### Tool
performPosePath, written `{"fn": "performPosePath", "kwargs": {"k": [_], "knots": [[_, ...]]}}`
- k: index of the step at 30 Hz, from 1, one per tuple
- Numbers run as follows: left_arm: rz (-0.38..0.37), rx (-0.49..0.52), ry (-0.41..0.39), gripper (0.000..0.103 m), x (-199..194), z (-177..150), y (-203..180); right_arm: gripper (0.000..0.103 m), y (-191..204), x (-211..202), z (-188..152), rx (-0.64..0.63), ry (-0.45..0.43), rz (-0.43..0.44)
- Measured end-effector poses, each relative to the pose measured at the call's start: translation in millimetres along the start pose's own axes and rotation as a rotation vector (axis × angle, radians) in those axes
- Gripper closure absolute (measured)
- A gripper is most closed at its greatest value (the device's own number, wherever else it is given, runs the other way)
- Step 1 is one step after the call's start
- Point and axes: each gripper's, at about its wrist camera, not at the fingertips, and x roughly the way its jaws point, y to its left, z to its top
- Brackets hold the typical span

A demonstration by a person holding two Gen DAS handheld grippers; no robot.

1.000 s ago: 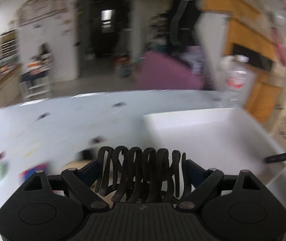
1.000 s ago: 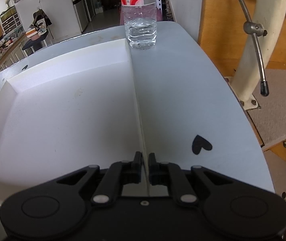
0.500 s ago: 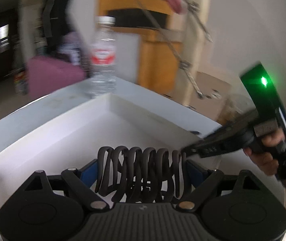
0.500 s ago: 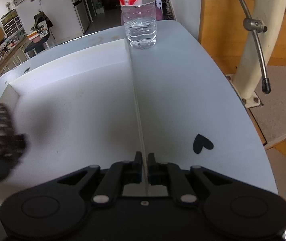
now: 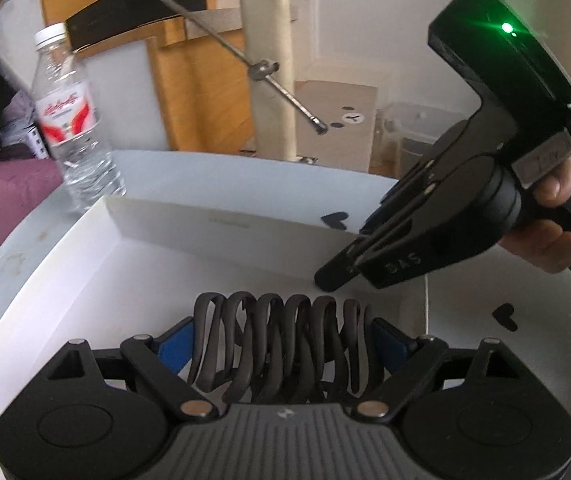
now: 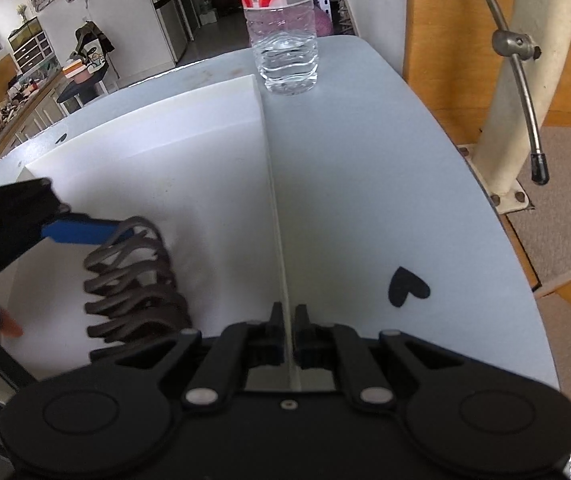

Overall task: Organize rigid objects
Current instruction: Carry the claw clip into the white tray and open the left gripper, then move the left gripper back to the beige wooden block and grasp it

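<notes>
One black wavy rack [image 5: 281,344] was seen clamped between the widely spread blue pads [image 5: 173,346] of the left gripper [image 5: 281,350], held over the floor of one white tray [image 5: 65,264]. One water bottle [image 6: 283,28] was noted upright just beyond the tray's far corner. The right gripper [image 6: 288,326] was pinched on the tray's thin right wall, fingers almost together. Two black hearts [image 5: 335,220] on the table [image 6: 365,184] were recorded by the left camera (only one by the right). A bare hand [image 5: 553,220] on the right gripper's handle was caught by the left view alone
</notes>
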Motion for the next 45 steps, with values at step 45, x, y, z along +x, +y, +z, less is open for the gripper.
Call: {"fn": "performPosePath", "kwargs": {"k": [45], "knots": [[0.778,-0.639,-0.162,0.000,-238,-158,-20,0.098,-1,-1,-3,-0.027,-0.022,0.018]]}}
